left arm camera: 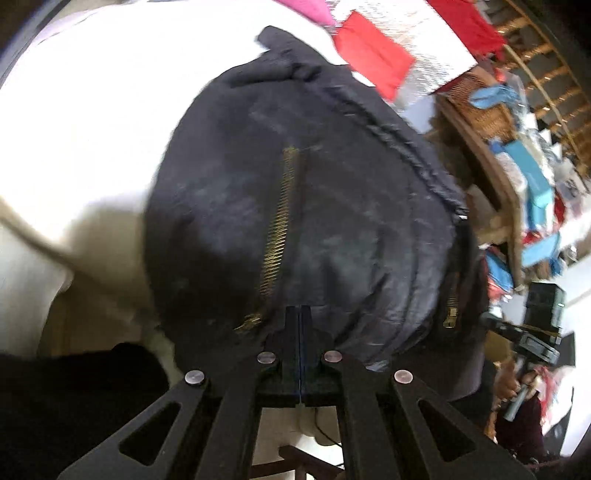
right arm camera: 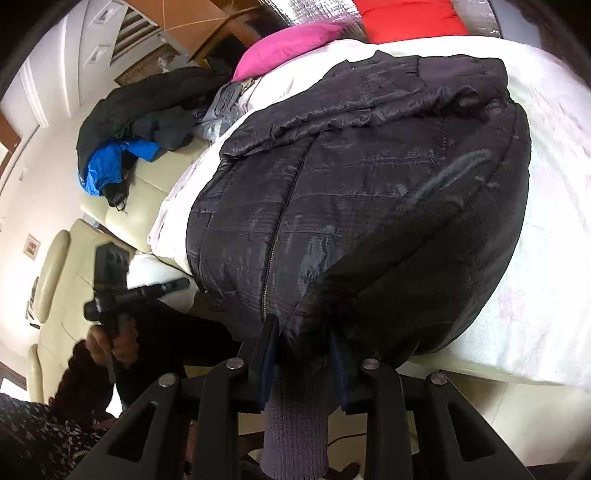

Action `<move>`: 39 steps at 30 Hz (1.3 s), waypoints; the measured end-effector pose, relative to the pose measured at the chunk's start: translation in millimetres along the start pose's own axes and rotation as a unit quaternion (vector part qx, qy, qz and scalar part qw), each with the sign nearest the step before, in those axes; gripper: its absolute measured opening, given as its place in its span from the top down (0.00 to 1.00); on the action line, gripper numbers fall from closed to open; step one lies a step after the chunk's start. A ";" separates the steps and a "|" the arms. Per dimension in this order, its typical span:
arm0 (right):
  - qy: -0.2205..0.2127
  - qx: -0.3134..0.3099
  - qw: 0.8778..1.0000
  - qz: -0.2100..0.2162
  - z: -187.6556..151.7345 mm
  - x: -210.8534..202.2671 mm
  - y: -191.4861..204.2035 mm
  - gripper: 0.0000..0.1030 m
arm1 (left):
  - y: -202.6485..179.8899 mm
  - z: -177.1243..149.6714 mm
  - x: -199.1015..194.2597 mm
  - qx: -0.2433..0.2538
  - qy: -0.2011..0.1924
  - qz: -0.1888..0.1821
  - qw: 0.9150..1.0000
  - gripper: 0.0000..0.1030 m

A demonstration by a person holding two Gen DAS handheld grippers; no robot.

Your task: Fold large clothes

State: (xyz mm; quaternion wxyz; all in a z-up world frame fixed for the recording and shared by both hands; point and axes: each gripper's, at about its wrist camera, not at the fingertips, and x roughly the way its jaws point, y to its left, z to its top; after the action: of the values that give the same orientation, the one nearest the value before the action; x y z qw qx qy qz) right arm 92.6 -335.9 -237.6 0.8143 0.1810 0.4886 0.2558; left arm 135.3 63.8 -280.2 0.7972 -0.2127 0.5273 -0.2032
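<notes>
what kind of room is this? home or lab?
Most likely a lived-in home room. The black jacket lies on a white-covered surface with a pink cushion, beside a cream sofa piled with more coats, and cluttered wooden shelves stand nearby.

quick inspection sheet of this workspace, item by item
surface: white bed cover, mostly hidden under the jacket
job's things: black quilted jacket spread on the bed, brass zipper showing, ribbed grey cuff hanging below the right claw
clutter: pile of dark and blue clothes on the cream sofa, pink cushion and red cushion at the far end of the bed
grippers: left claw shut on the jacket's near edge; right claw shut on the sleeve end
cables: a dark cable on the floor below the left claw
surroundings: wicker shelf crowded with items
</notes>
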 end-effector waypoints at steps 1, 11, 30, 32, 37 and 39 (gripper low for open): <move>0.000 0.001 1.000 0.000 0.8 2.3 0.6 0.72 | 0.6 -1.3 1.2 -0.004 0.003 0.010 1.000 1.00; 0.007 0.034 0.999 0.009 2.9 23.8 -15.5 0.72 | 27.7 -8.8 28.5 -0.071 0.043 0.117 0.990 0.16; 0.031 0.066 0.997 -0.011 -7.5 30.5 -33.1 0.44 | 27.4 -23.4 78.3 -0.040 0.069 0.094 0.992 0.77; 0.063 0.059 0.994 -0.062 -14.3 38.1 -33.1 0.16 | 29.7 -25.2 71.9 -0.044 0.070 0.079 0.993 0.80; 0.094 0.032 0.989 -0.105 -33.3 65.6 -40.9 0.18 | 33.9 -29.1 69.3 -0.045 0.074 0.074 0.993 0.82; 0.094 0.073 0.989 -0.088 -36.3 71.7 -55.1 0.31 | 31.6 -28.3 71.5 -0.057 0.080 0.082 0.992 0.78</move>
State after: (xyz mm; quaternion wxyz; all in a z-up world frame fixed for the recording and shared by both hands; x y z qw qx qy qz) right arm 101.6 -336.0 -334.6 0.7689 0.1714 0.5941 0.1625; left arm 138.0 47.2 -361.7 0.7527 -0.1967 0.6162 -0.1228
